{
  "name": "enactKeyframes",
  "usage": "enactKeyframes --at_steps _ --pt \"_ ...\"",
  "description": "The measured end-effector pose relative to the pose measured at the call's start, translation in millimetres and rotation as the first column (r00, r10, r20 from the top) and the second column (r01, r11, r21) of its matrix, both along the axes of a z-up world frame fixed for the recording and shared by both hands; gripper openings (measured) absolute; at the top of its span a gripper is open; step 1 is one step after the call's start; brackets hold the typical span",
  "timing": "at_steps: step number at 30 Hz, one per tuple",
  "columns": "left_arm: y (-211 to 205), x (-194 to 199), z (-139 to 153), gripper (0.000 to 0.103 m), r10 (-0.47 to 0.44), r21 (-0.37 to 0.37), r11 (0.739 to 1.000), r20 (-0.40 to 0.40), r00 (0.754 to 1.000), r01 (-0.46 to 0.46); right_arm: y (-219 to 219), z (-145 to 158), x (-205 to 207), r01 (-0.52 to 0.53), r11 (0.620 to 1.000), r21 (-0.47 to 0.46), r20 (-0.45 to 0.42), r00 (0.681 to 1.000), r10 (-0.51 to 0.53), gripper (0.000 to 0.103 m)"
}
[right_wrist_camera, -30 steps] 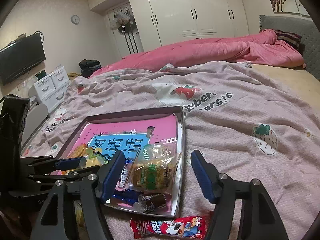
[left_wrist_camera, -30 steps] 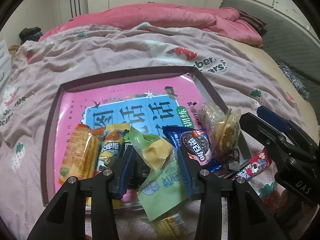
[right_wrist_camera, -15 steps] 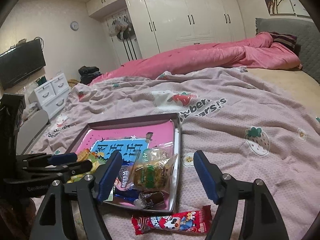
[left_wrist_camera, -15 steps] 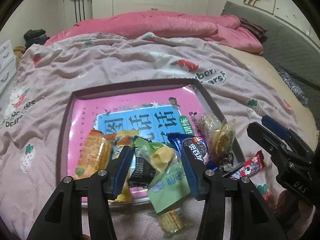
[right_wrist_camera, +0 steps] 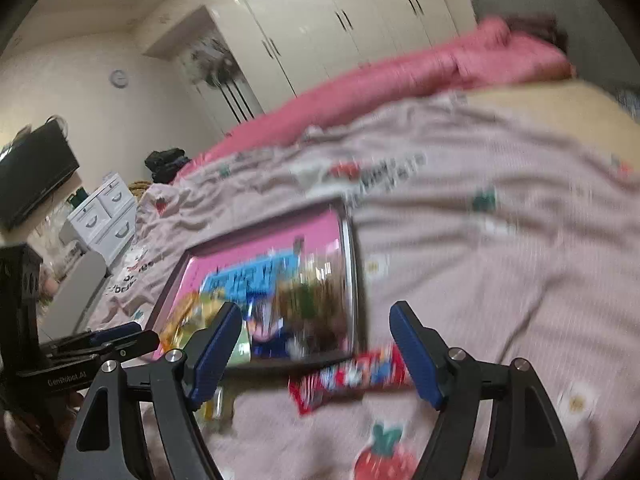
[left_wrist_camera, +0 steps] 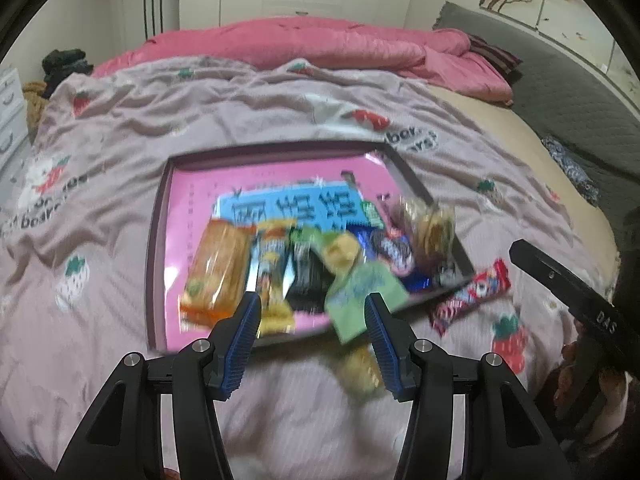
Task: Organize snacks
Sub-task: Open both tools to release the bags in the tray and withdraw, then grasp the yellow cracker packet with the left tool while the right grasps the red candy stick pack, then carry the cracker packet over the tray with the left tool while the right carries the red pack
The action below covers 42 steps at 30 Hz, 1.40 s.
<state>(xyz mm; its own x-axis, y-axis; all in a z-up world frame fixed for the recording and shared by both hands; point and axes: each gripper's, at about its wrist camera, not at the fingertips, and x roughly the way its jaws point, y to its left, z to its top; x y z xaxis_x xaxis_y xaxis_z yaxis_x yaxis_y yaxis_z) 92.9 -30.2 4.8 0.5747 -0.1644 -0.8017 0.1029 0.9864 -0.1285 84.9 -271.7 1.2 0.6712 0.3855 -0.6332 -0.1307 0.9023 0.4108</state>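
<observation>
A: What is seen, from the largest thing down?

B: A bed (left_wrist_camera: 460, 104) is seen, spread with a mauve strawberry-print blanket (left_wrist_camera: 240, 104); a pink quilt (left_wrist_camera: 320, 40) is heaped beyond the tray, toward the white wardrobe (right_wrist_camera: 320, 20).

A: And the landmark?

B: A tray (left_wrist_camera: 158, 240) with a dark rim is laid flat on the blanket, and a pink and blue book cover (left_wrist_camera: 192, 200) is seen lining its bottom.

A: Where are the snacks placed?

B: They are crowded along the tray's near edge. An orange packet (left_wrist_camera: 218, 268) lies at its near left, a yellow packet (left_wrist_camera: 274, 276) just beside it, then a black packet (left_wrist_camera: 310, 280). A green packet (left_wrist_camera: 360, 296) is draped over the near rim. A blue cookie packet (left_wrist_camera: 394, 248) and a clear bag of biscuits (left_wrist_camera: 430, 228) sit at the tray's near right corner. A red candy bar (left_wrist_camera: 472, 296) lies off the tray, on the blanket just beside that corner. The pictures are blurred, so labels cannot be read.

A: The tools?

B: The left tool (left_wrist_camera: 312, 328) is held over the tray's near edge; its jaws have just been opening and are parted, with the green packet seen between them but not pressed. The right tool (right_wrist_camera: 316, 344) is held near the tray's right corner above the red candy bar (right_wrist_camera: 352, 376); its jaws have just been opening and stand wide, nothing gripped.
</observation>
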Motion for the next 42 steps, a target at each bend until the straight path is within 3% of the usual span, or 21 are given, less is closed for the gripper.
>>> enactKeyframes --at_steps 6,15,18,23,28,31,34,38,42 --pt "-1 -15 -21 0.056 -0.028 -0.017 0.999 -0.068 0.997 0.027 1 -24 -8 -0.001 1.0 0.011 -0.127 0.992 0.002 0.076" --pt "-26 -22 -49 0.056 -0.086 -0.034 0.996 -0.137 0.987 0.082 1 -52 4 0.013 1.0 0.023 -0.203 0.979 -0.008 0.076" --pt "-31 -21 -54 0.056 -0.108 -0.035 0.994 -0.15 0.983 0.104 2 -58 11 0.006 1.0 0.005 -0.204 0.979 -0.005 0.073" --pt "-31 -19 -58 0.056 -0.112 -0.037 0.994 -0.158 0.981 0.107 15 -62 23 -0.051 0.992 -0.118 -0.172 0.985 0.03 0.06" --pt "-32 -16 -63 0.056 -0.115 -0.046 0.993 -0.171 0.979 0.108 29 -64 26 -0.12 0.974 -0.19 -0.146 0.985 0.093 0.057" --pt "-31 -12 -66 0.056 -0.101 -0.058 0.994 -0.177 0.979 0.092 34 -61 24 -0.154 0.97 -0.186 -0.136 0.982 0.13 0.046" --pt "-33 -8 -70 0.056 -0.094 -0.08 0.994 -0.187 0.978 0.08 31 -61 25 -0.155 0.974 -0.165 -0.138 0.981 0.132 0.046" --pt "-40 -3 -79 0.055 -0.075 -0.084 0.995 -0.21 0.975 0.059 23 -56 24 -0.138 0.982 -0.128 -0.131 0.984 0.122 0.035" --pt "-47 -1 -81 0.045 -0.071 -0.065 0.996 -0.189 0.979 0.059 20 -51 22 -0.131 0.984 -0.119 -0.116 0.986 0.118 0.032"
